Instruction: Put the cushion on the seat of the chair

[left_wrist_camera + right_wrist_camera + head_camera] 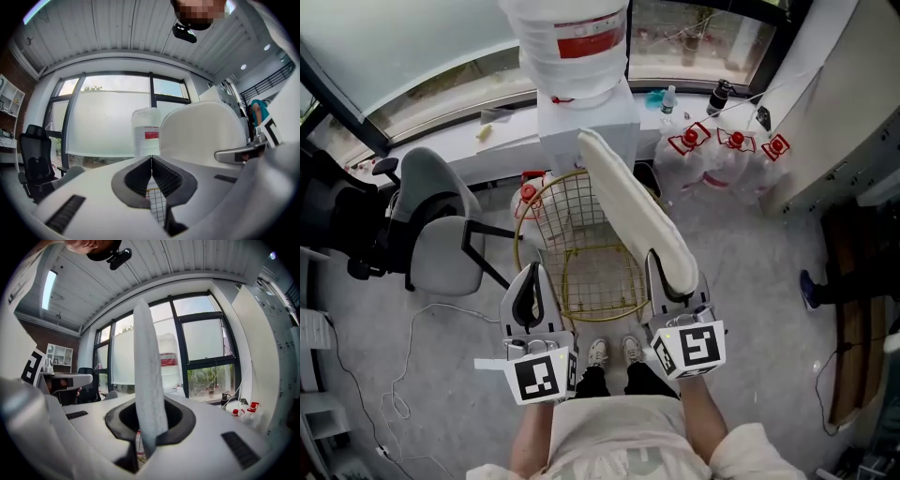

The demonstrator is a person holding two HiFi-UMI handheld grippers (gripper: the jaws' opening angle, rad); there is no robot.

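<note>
Two tools hover over the wire chair (558, 202). The right tool (150, 423) has its jaws clamped on the lower edge of the cushion (633, 206). The cushion stands on edge above the right side of the seat (595, 281), apparently clear of it. The left tool (152, 171), with jaws pressed together and nothing between them, is just left of the cushion, over the seat's left rim.

water bottle (572, 42) cut off at top edge, chair (591, 278) seat's right side hidden behind cushion (637, 211)
</note>
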